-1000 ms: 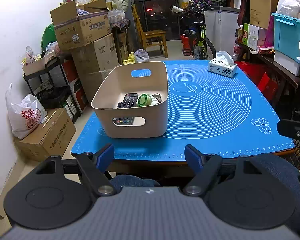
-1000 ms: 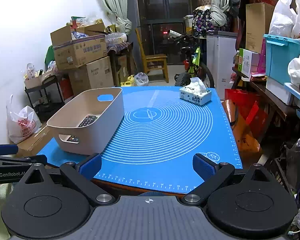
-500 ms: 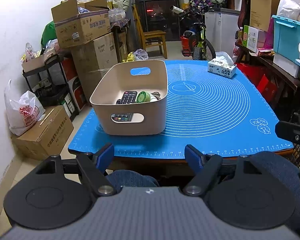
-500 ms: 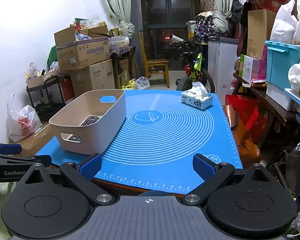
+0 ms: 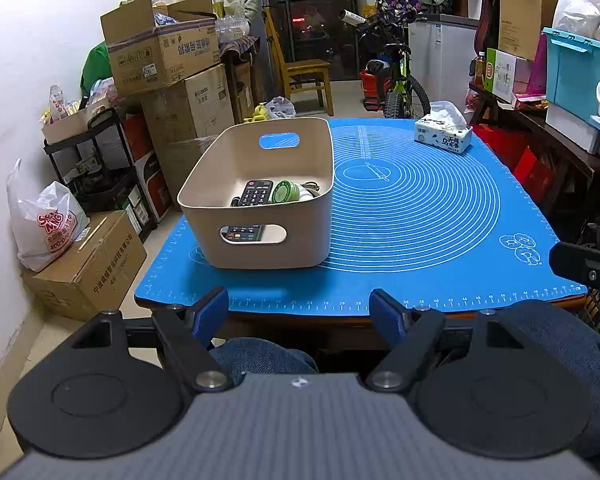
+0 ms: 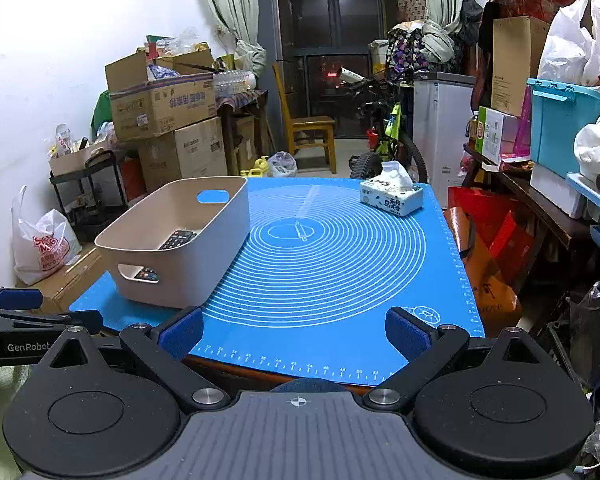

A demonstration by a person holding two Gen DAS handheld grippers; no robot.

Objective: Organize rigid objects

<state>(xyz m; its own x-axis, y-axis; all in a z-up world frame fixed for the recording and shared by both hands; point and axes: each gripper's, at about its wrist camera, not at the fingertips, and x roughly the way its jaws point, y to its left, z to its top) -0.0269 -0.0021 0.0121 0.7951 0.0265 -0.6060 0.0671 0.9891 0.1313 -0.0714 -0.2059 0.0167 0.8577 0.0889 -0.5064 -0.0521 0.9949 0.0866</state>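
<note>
Blue mat [image 5: 420, 280] bare except for a tissue box [image 5: 443, 137]; remote [image 5: 255, 193] and green-lidded jar [image 5: 286, 192] already lie in the beige bin [image 5: 300, 236].
Left gripper [image 5: 298, 310] and right gripper [image 6: 294, 330] are held open and empty short of the table edge; the bin is judged best left undisturbed.

A tissue box [image 5: 443, 138] sits at the blue mat's [image 5: 420, 240] far right corner.

A smooth, matt beige plastic bin [image 5: 268, 216] sits at 10 o'clock on a blue silicone-looking mat [image 5: 420, 208] printed with white rings. At 1 o'clock lies a paper tissue box [image 5: 443, 137]. The desk [image 5: 300, 322] edge looks like wood. Both tools are matt black plastic with blue pads [image 5: 210, 312].
</note>
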